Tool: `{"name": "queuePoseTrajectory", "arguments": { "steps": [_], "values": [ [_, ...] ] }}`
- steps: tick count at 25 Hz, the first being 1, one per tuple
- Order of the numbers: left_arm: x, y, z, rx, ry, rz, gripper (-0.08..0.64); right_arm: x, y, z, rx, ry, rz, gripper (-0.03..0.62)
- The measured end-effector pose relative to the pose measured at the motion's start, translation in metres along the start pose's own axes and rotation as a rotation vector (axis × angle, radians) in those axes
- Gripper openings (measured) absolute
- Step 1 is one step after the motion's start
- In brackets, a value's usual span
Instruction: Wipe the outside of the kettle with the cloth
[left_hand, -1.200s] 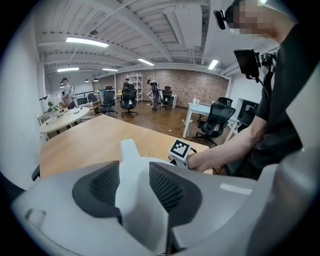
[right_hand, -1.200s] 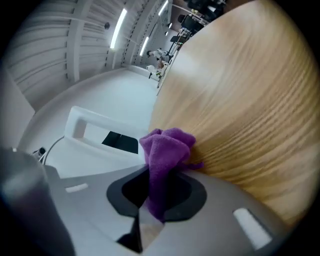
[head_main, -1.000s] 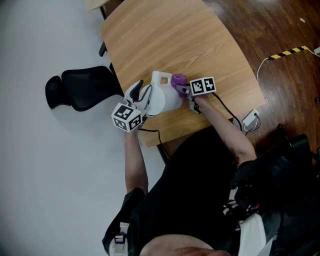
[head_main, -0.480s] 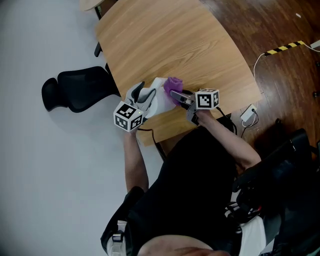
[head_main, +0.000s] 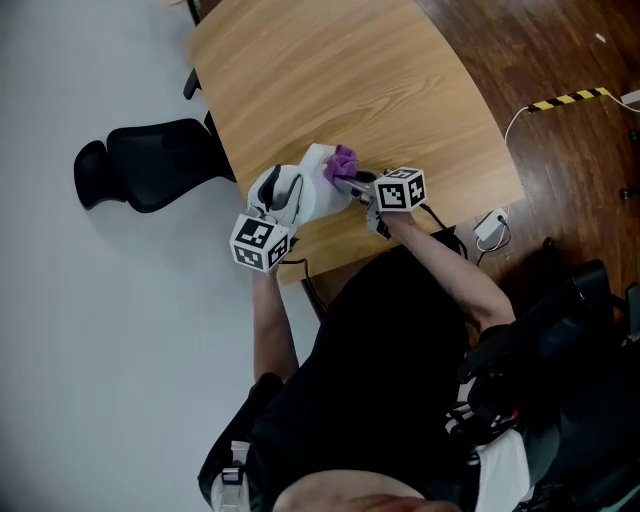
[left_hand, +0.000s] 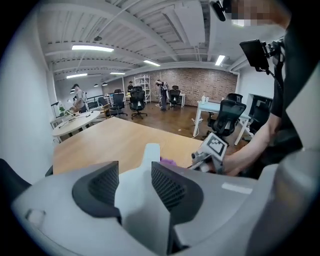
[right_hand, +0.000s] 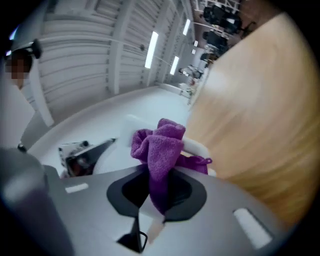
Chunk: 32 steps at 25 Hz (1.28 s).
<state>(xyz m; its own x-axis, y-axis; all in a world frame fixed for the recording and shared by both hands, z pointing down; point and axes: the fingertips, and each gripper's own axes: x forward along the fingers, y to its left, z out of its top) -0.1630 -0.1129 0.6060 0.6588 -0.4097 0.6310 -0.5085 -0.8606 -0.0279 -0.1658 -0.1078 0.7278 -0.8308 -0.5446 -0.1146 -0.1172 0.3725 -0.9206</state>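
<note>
White kettle (head_main: 320, 195) at near edge of wooden table (head_main: 330, 80), handle clamped in left gripper (left_hand: 135, 186). The right gripper (right_hand: 157, 192) pinches purple cloth (right_hand: 161, 145), bunched end against kettle's upper body, just past its fingertips.

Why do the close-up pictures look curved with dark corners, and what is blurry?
Left gripper view: fisheye bending and dark corners; the room is sharp, the kettle between the jaws soft. Right gripper view: same bending; the table is smeared, the purple cloth crisp. Head view: straight lines, even light.
</note>
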Motion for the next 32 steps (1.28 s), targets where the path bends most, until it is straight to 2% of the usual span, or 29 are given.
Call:
{"name": "queuePoseTrajectory", "arguments": {
  "steps": [2,3,4,6,9,11,13,16,18,22,25,27,28,30,32],
  "values": [
    [-0.001,-0.001,-0.001,0.009,-0.006,0.012,0.016,-0.006,-0.064,-0.034,0.109,0.118,-0.197,0.051],
    [-0.002,-0.002,-0.001,0.01,-0.008,0.013,0.016,-0.01,-0.08,-0.044,0.148,0.154,-0.254,0.052],
    [-0.002,-0.003,-0.001,0.011,-0.009,0.012,0.016,-0.014,-0.082,-0.045,0.17,0.159,-0.27,0.051],
    [-0.001,-0.005,0.002,0.014,-0.012,0.01,0.016,-0.022,-0.05,-0.012,0.146,0.079,-0.211,0.052],
    [0.0,-0.002,0.005,0.022,-0.015,0.018,0.016,-0.034,0.04,0.075,0.035,-0.178,0.01,0.052],
    [-0.001,0.0,0.007,0.025,-0.018,0.024,0.016,-0.039,0.09,0.117,-0.04,-0.304,0.133,0.052],
    [-0.002,0.0,0.006,0.026,-0.019,0.027,0.016,-0.037,0.107,0.135,-0.06,-0.365,0.189,0.052],
    [-0.003,-0.003,0.005,0.027,-0.02,0.029,0.016,-0.019,0.08,0.122,0.017,-0.317,0.19,0.051],
    [-0.002,-0.006,0.005,0.029,-0.02,0.03,0.016,-0.012,0.044,0.105,0.074,-0.27,0.116,0.051],
    [-0.003,-0.007,0.004,0.035,-0.022,0.032,0.016,-0.009,-0.046,0.067,0.182,-0.142,-0.133,0.051],
    [-0.004,-0.008,0.001,0.034,-0.023,0.033,0.016,-0.007,-0.097,0.023,0.239,0.04,-0.296,0.049],
    [-0.004,-0.008,0.0,0.034,-0.021,0.034,0.016,-0.004,-0.107,-0.003,0.265,0.148,-0.322,0.045],
    [-0.004,-0.008,0.001,0.036,-0.021,0.034,0.016,-0.004,-0.106,-0.006,0.267,0.166,-0.325,0.046],
    [-0.006,-0.006,0.005,0.027,-0.029,0.037,0.016,-0.011,-0.095,0.011,0.231,0.145,-0.337,0.048],
    [-0.02,-0.004,0.015,-0.033,-0.068,0.062,0.016,-0.016,-0.071,0.051,0.136,0.073,-0.325,0.049]
  ]
}}
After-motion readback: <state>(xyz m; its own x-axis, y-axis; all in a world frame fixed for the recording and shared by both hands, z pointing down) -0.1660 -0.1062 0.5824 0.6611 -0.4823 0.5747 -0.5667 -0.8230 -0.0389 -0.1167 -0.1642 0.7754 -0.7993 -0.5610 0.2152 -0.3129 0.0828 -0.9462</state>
